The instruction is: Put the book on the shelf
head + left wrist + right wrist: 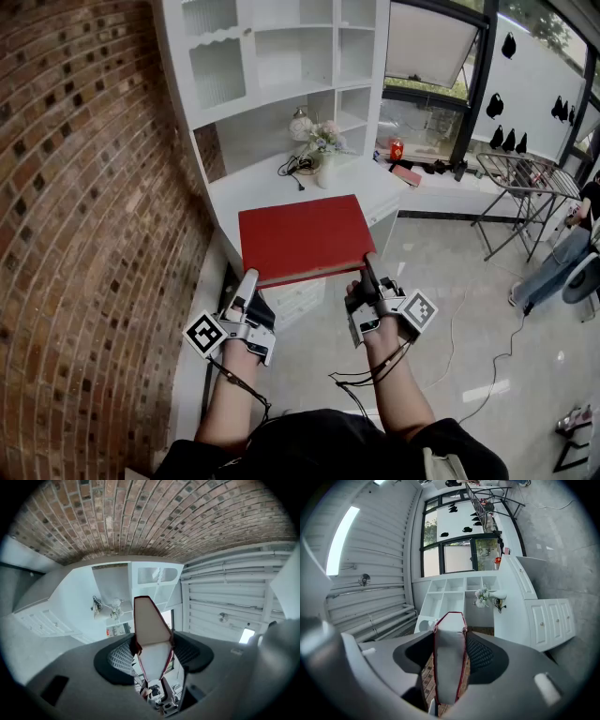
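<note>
- Two spots are hard to read: the red book (305, 236) covers part of the white counter (230, 192), so I can't tell whether its far edge touches the counter or hangs over it. No cover print shows.
- Person at right (562, 253) is cut off by the frame edge, only legs and an arm in view.
- Left gripper (247, 278) has its jaws set wide and clamped on the book's near-left corner. The left gripper view shows the page block pinched between both pads.
- Right gripper (368, 264) has its jaws wide too, closed on the near-right corner. The right gripper view shows the book edge filling the gap, pads against both covers.
- Book is held between the two grippers, cover up, in front of the white shelf unit (281, 56), not in any compartment.
- Flower vase (317, 141) and a dark cable (292, 169) sit on the counter just beyond the book, between it and the lower shelf openings.
- Brick wall (84, 187) runs close along the left.
- Red can (397, 150) stands on the window ledge, with a drying rack (525, 178) well apart to the right.
</note>
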The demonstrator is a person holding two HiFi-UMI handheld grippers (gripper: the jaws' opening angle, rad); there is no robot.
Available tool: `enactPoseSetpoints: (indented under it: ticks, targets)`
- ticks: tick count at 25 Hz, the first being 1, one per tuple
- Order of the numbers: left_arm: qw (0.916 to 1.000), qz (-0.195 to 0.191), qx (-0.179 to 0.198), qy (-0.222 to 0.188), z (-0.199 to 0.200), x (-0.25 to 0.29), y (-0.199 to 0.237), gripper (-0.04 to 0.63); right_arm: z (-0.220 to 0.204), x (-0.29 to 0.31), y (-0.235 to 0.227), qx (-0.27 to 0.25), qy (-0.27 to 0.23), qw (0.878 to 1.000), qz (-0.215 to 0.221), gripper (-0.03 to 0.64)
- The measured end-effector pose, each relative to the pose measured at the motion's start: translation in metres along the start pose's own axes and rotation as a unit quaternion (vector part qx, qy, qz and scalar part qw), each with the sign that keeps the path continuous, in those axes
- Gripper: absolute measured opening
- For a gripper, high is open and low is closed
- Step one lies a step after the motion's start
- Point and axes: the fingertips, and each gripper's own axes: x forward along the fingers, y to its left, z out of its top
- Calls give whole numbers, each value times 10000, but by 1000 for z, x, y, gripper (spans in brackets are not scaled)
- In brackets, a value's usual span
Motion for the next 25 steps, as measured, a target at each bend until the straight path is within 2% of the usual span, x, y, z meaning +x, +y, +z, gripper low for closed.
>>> enactPoseSetpoints:
  ticks: [25]
  targets:
    - [9998,139,66,-161,-48,30,21,254,60,-2,-16,17,123,9999,-37,222]
